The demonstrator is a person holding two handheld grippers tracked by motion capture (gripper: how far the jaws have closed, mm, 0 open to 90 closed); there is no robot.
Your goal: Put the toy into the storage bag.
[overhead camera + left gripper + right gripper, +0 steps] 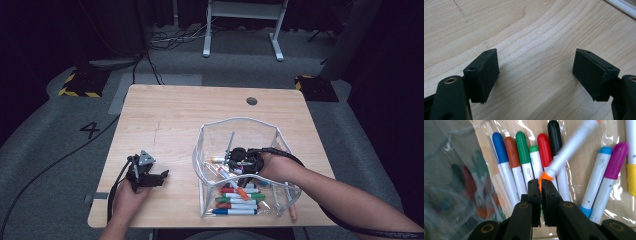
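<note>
My right gripper (540, 185) is down inside the clear plastic zip pouch (220, 127), lower right of centre in the high view, and its fingers (534, 195) are clamped together on the orange end of a white marker with an orange cap (570, 148). In the right gripper view that marker slants up and away from my fingers toward the upper right of the frame, lying across the row of coloured-cap markers (524, 157) on the pouch floor. I judge I am gripping it by the tip so that I can steer its far end in or out among the others; which of the two I cannot tell.

My left gripper (148, 176) sits at the lower left of the high view, fingers (485, 75) wide apart with nothing between them, just above bare wood, kept out of the way.

The light wooden bench (165, 115) has a cable hole near its far edge. Around it are grey carpet, trailing cables, yellow-and-black striped blocks (80, 82) and a white frame's legs (240, 30) at the top.
</note>
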